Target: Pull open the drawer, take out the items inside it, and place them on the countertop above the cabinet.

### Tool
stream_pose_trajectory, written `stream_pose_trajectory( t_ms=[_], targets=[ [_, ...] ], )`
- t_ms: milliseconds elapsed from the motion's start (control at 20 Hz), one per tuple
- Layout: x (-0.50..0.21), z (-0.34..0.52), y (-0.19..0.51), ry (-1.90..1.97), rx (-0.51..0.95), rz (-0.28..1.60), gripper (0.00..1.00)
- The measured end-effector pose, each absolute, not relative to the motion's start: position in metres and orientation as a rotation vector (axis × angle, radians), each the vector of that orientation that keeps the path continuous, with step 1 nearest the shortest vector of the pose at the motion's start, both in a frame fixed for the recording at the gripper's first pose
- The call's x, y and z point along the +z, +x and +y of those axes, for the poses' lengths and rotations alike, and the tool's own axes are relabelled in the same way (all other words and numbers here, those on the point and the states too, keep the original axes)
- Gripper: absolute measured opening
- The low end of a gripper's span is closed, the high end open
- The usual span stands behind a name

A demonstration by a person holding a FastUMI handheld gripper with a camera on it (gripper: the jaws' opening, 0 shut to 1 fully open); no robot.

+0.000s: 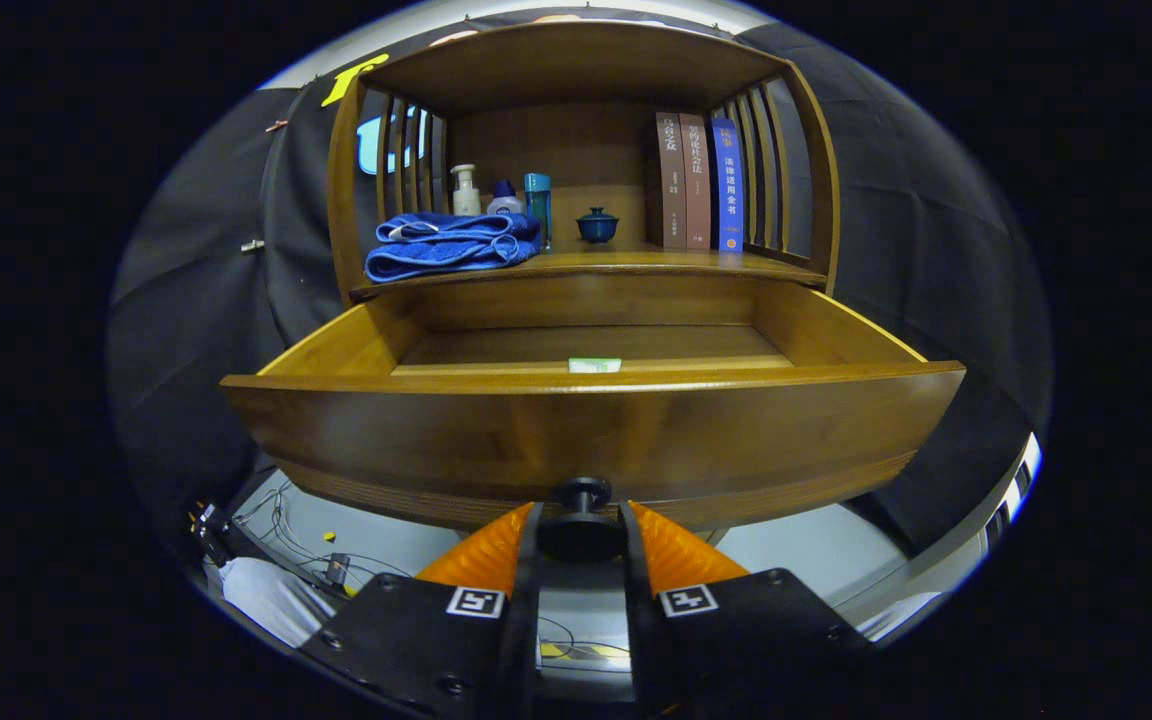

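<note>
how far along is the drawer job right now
Done: the drawer is pulled open. In hand: the tongs grip its knob from both sides. Left: a small green and white item lies inside near the front and has to go up on the countertop beside the blue towel.

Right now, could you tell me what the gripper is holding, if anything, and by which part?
The gripper is shut on the drawer, both fingers pressing the sides of its round black knob on the front panel.

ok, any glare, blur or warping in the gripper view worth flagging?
Gripper view: fisheye bows the drawer front outward; sheen on its wood; the inside is dim, a pale item barely peeks over the rim; gripper fingers sharp, clamped on the knob.
</note>
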State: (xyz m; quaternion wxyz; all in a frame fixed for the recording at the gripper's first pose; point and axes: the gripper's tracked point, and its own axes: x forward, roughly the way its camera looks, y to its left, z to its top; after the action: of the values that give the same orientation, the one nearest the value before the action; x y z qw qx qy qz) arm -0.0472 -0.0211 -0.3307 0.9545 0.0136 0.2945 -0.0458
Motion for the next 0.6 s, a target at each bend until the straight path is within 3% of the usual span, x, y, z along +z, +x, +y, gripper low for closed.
stream_pose_trajectory(
  t_ms=[50,250,600],
  targets=[
    [-0.326,-0.018,-0.052,0.026,-0.089,0.600,0.49],
    [-0.293,-0.018,-0.065,0.019,-0.122,0.590,1.00],
    [-0.218,-0.014,-0.003,0.037,-0.086,0.585,1.00]
  ],
)
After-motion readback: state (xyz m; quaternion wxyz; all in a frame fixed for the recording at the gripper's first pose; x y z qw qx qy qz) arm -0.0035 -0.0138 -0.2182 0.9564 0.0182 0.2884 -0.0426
